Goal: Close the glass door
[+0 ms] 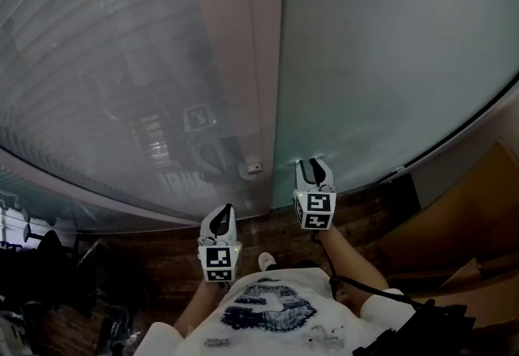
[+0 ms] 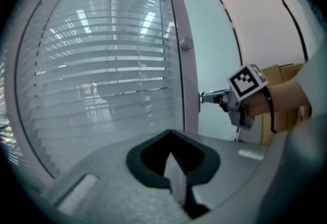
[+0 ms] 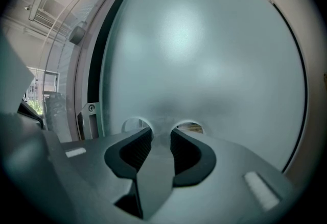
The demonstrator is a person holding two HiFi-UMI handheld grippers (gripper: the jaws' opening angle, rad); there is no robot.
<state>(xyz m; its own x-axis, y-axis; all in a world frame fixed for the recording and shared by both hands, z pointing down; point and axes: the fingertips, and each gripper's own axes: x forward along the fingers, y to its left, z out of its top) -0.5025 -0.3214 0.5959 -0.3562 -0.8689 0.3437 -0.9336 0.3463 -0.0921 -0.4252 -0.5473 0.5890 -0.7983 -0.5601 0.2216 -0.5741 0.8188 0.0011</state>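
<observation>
The frosted glass door (image 1: 389,54) fills the right half of the head view, beside a pale upright frame (image 1: 243,62). My right gripper (image 1: 313,161) is open, its tips against the frosted glass (image 3: 204,54) near the pane's left edge, with nothing between the jaws (image 3: 161,133). The left gripper view shows it from the side (image 2: 209,97), touching the door just right of the frame (image 2: 188,75). A dark strip (image 3: 94,80) runs along the door's left edge. My left gripper (image 1: 220,212) hangs back from the frame, shut and empty (image 2: 174,159).
A glass wall with slatted blinds (image 2: 102,65) stands left of the frame. A small white fitting (image 1: 254,167) sits low on the frame and a round knob (image 2: 186,43) higher up. Cardboard boxes (image 1: 462,225) stand at the right on a wooden floor (image 1: 162,265).
</observation>
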